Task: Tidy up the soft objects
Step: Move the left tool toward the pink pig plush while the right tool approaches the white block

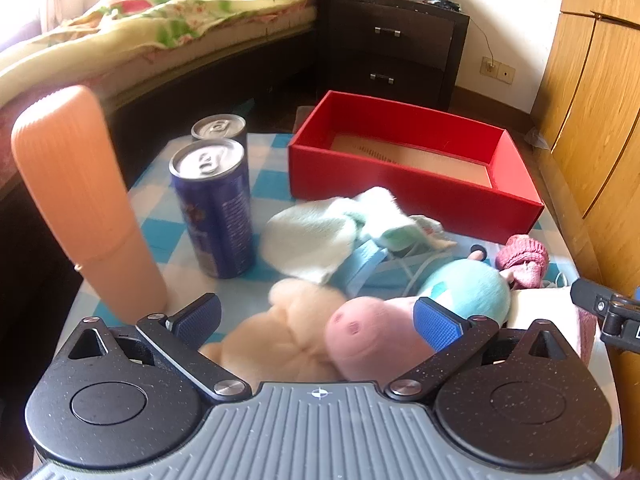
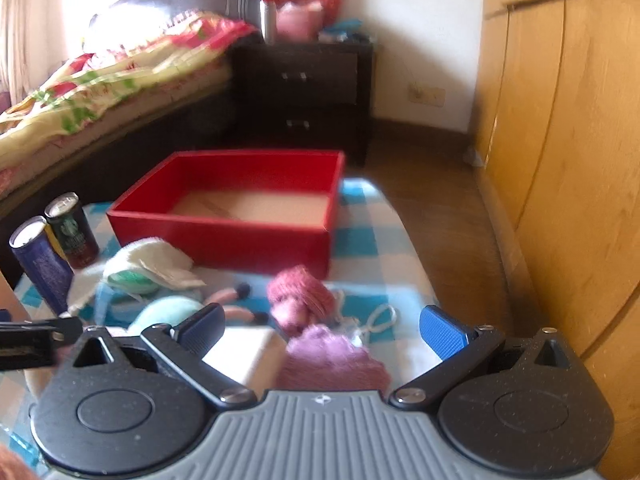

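A: Where do things stand?

B: The red box (image 1: 412,184) sits at about one o'clock from the left gripper (image 1: 318,320), bare inside as far as I can see; the soft things are heaped on the checked cloth (image 1: 160,228) short of it: a pig toy (image 1: 400,320), a cream plush (image 1: 280,340), a pale mitten (image 1: 308,240), a pink knit piece (image 1: 520,258)

A: And the fingers?

B: Both pairs spread wide, gripping nothing; the left straddles the pig and the plush; the right gripper (image 2: 322,330) hangs over a purple knit thing (image 2: 332,360) and a white block (image 2: 248,354), its nature unclear through blur

A: What might go wrong?

B: Closing the left could pinch two toys together, since they touch; the blue can (image 1: 216,208) and the orange bottle (image 1: 80,200) stand at ten and nine o'clock, so a wide swing could topple them; the white cord (image 2: 376,316) at twelve might snag a finger
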`<state>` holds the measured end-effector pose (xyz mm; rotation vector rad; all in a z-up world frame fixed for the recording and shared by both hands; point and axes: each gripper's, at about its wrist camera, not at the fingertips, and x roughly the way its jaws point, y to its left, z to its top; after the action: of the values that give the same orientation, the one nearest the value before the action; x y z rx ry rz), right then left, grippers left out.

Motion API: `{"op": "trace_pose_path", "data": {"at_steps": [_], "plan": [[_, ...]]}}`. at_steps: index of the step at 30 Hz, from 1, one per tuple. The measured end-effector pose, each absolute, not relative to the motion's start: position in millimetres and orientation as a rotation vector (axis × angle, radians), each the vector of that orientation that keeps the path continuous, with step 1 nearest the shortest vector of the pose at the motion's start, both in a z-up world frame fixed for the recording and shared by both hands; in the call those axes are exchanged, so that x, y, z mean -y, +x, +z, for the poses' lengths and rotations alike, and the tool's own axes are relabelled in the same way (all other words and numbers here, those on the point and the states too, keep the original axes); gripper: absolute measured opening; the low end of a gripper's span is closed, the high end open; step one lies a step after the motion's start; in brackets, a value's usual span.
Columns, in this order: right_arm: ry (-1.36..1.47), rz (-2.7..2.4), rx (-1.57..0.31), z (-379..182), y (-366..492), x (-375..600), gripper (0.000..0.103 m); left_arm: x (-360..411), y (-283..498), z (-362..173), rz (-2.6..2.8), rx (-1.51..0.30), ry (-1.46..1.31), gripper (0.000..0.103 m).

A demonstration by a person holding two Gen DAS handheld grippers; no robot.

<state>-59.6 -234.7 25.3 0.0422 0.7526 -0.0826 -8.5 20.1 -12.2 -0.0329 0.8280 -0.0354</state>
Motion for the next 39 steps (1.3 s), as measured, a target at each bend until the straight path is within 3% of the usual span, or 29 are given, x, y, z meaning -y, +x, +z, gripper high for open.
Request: {"op": "trace_pose_path", "data": {"at_steps": [4,6,8,11,12,14,23,31,33,34,35,39], "plan": [[0.019,-0.049,-0.812,13.3,-56.1,229.2,0.085,-33.2,-12.4,-8.7,-0.032,-0.808,-0.052,0.097],[0.005,-0.009,-0.849,5.9,-54.8,223.3,0.075,-35.4,-12.4,-8.5,-0.033,-0.808,-0.053,0.098],[0.048,0.046,-0.885,-1.0,-54.3,222.1,0.034,-35.9,-11.4,-8.8,-0.043,-0.818,-0.058,0.098],[0.155,0.107,-0.933,-4.1,-51.3,228.7,0.011,-35.2,-11.9,-8.0,-0.057,-0.821,-0.053,0.098],[0.166,0.119,-0.934,-1.7,-51.5,229.2,0.010,-35.4,-12.5,-8.0,-0.059,-0.822,-0.052,0.098],[0.203,0.144,-0.930,4.5,-53.5,232.8,0.000,-37.1,-12.9,-8.2,-0.074,-0.830,-0.057,0.098],[0.380,0.265,-0.896,27.9,-54.5,254.2,0.000,-48.2,-15.5,-6.2,-0.105,-0.847,-0.110,0.097],[0.456,0.295,-1.005,-4.8,-47.9,253.3,0.000,-39.8,-17.7,-2.5,-0.151,-0.838,-0.096,0.098],[0.494,0.309,-1.029,-14.3,-41.7,252.4,0.013,-40.4,-18.2,-3.2,-0.154,-0.838,-0.095,0.098],[0.531,0.321,-1.046,-19.1,-38.2,252.6,0.027,-40.8,-18.2,-4.1,-0.154,-0.841,-0.094,0.098],[0.584,0.323,-1.069,-25.0,-35.9,252.7,0.035,-41.5,-18.1,-5.1,-0.157,-0.845,-0.095,0.098],[0.656,0.325,-1.117,-36.3,-24.1,239.2,0.050,-43.8,-17.8,-9.4,-0.155,-0.864,-0.093,0.098]]}}
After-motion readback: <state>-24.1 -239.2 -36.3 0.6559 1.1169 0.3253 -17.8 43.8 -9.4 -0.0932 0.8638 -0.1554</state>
